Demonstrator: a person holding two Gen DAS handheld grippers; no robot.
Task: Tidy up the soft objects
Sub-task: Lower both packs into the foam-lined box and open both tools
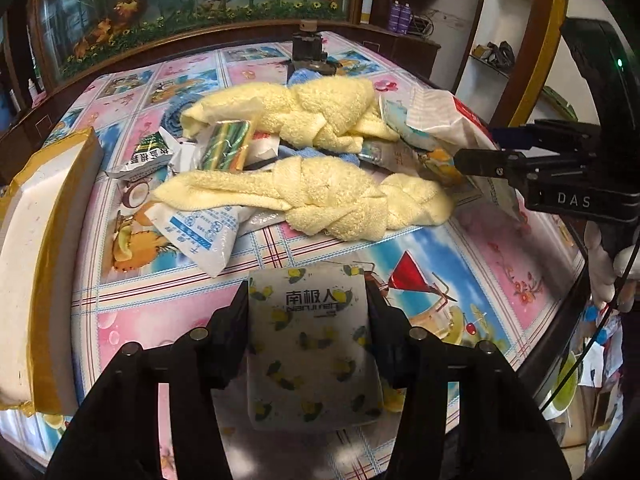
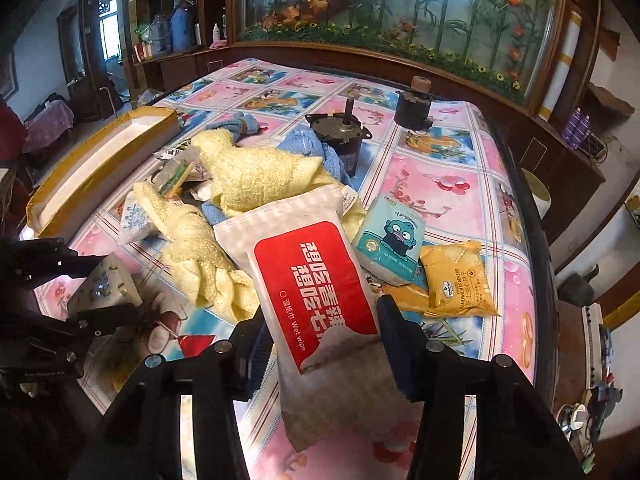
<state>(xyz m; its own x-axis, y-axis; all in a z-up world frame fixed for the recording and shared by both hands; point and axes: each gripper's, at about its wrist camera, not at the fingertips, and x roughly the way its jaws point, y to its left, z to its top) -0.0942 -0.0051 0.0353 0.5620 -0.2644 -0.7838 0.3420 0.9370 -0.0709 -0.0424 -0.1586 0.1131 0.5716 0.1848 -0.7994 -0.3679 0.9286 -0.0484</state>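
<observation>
The left hand-held gripper is clamped on a tissue pack, a soft white block printed with small lemons, held just above the bench in front of the towel pile. The right hand-held gripper grips a wet-wipe pouch, a flat white plastic bag with a big red label, tilted up over the near side of the pile.

Only the left wrist view shows the two yellow towels whole: fluffy terry cloth, each twisted into a plait, lying side by side across crumpled sachets and a striped green packet. A white sachet with blue print pokes out from under the nearer towel.

Only the right wrist view shows what lies right of the pile: a pale blue tissue pack with a cartoon face and, touching it, a glossy yellow cracker packet. Behind the pile stand two dark metal motors, and a blue cloth is bunched against the nearer one.

Left of the pile sits a shallow white foam tray edged with tan tape; I can see nothing in it. The bench wears a shiny pink and blue picture cloth.
</observation>
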